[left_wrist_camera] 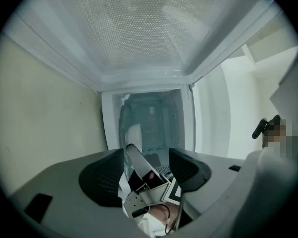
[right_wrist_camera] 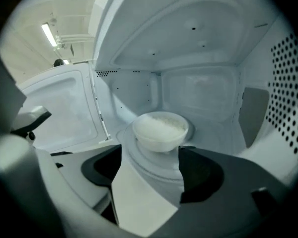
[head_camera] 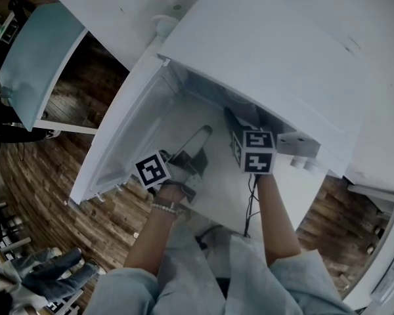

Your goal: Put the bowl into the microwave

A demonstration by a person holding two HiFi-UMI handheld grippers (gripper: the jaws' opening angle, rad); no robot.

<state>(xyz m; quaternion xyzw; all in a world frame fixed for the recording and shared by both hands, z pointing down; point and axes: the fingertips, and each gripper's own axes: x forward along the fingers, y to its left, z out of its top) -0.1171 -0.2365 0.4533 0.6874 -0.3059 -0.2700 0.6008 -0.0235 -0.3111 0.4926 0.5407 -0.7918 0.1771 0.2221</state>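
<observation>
A white bowl (right_wrist_camera: 160,129) holding something white and grainy sits on the round turntable (right_wrist_camera: 149,170) inside the microwave (head_camera: 282,51). My right gripper (right_wrist_camera: 150,155) is open just in front of the bowl, its jaws apart and not touching it. In the head view the right gripper (head_camera: 240,133) reaches into the cavity, and the bowl is hidden under the microwave's top. The left gripper (left_wrist_camera: 148,157) is open with nothing in it and hangs over the open door (head_camera: 125,136), pointing toward the cavity. The right gripper's body (left_wrist_camera: 146,187) shows between the left jaws.
The microwave door (right_wrist_camera: 64,113) is swung wide to the left. The perforated cavity wall (right_wrist_camera: 288,98) is close on the right. A black cable (head_camera: 249,202) hangs below the microwave's front edge. Wooden floor (head_camera: 33,176) and a light blue table (head_camera: 36,58) lie to the left.
</observation>
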